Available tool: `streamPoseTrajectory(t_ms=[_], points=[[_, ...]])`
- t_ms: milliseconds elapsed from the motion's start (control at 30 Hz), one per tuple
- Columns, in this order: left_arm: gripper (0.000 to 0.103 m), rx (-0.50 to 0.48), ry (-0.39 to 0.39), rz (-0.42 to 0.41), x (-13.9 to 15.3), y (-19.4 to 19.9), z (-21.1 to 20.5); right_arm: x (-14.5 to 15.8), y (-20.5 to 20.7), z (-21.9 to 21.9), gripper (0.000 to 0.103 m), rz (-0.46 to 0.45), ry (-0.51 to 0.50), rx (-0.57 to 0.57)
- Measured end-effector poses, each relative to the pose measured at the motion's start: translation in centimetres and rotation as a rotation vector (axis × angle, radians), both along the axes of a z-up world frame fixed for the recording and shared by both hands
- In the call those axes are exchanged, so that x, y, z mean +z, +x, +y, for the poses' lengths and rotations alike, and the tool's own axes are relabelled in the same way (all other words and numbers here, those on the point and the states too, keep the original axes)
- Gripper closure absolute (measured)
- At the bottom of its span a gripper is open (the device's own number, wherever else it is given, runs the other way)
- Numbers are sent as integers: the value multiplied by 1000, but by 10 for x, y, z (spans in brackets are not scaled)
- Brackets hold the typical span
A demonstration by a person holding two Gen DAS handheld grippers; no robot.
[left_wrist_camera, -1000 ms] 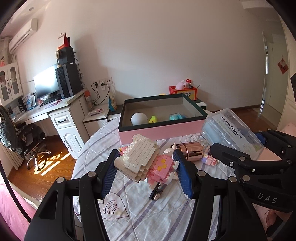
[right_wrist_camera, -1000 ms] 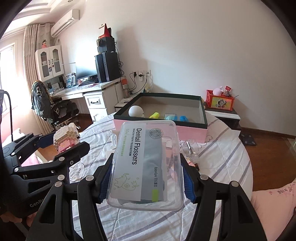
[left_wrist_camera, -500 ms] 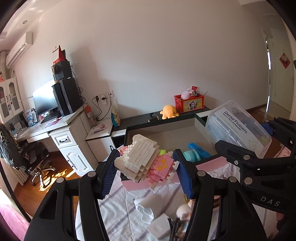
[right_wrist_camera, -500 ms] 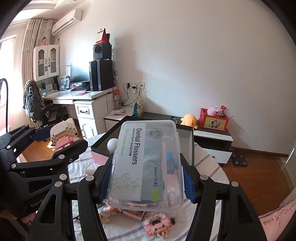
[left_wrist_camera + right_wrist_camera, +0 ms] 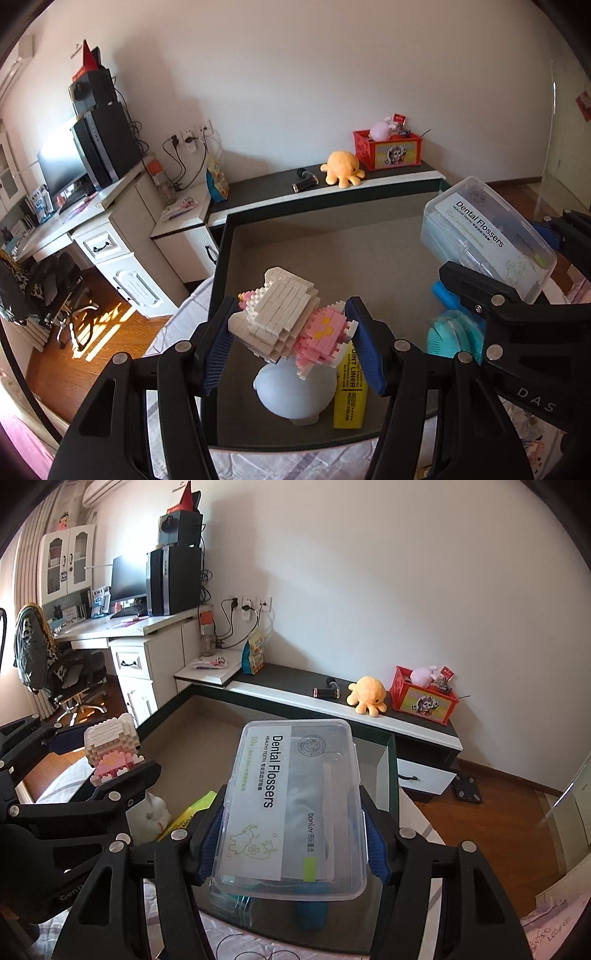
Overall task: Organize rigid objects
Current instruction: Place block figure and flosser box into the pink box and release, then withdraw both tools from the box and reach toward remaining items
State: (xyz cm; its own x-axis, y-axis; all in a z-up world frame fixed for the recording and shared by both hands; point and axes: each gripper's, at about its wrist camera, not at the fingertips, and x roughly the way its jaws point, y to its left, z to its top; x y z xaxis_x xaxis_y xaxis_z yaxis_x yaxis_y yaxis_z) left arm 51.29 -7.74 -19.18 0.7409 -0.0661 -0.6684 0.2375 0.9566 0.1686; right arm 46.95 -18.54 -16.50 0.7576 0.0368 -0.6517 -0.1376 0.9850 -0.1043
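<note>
My left gripper (image 5: 291, 347) is shut on a white and pink brick figure (image 5: 284, 325) and holds it above the open dark-rimmed box (image 5: 236, 229). My right gripper (image 5: 291, 845) is shut on a clear dental flossers box (image 5: 291, 808), also held over the open box (image 5: 384, 760). The flossers box shows in the left wrist view (image 5: 487, 236) at the right. The brick figure shows in the right wrist view (image 5: 110, 749) at the left. Inside the open box lie a pale round ball (image 5: 295, 391), a yellow marker pack (image 5: 349, 391) and teal items (image 5: 454, 332).
A low dark shelf (image 5: 332, 188) behind the box carries an orange plush octopus (image 5: 341, 168) and a red crate (image 5: 388, 149). A white desk (image 5: 92, 221) with monitor and an office chair (image 5: 55, 291) stand at the left. Striped cloth (image 5: 177, 328) covers the table.
Both grippers have risen and moved forward from over the table's loose items to above the open box, each keeping its load. The box's inside now shows from above.
</note>
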Motion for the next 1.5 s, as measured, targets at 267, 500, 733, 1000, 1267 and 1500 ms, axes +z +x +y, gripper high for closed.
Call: streamPoseTrajectory(t_ms=[267, 500, 733, 1000, 1267, 1500], points=[[41, 25, 24, 34, -7, 8, -1, -25, 21, -6, 38, 75, 8, -11], [21, 74, -54, -5, 19, -15, 18, -8, 1, -13, 20, 34, 64, -41], [8, 91, -121, -223, 79, -104, 38, 47, -69, -9, 17, -99, 142, -18], [0, 140, -159, -455, 119, -243, 59, 96, -202, 7, 5, -310, 163, -37], [0, 174, -195, -517, 121, -341, 71, 105, -311, 23, 0, -418, 157, -60], [0, 140, -223, -498, 116, -385, 74, 103, -363, 28, 0, -427, 146, -70]])
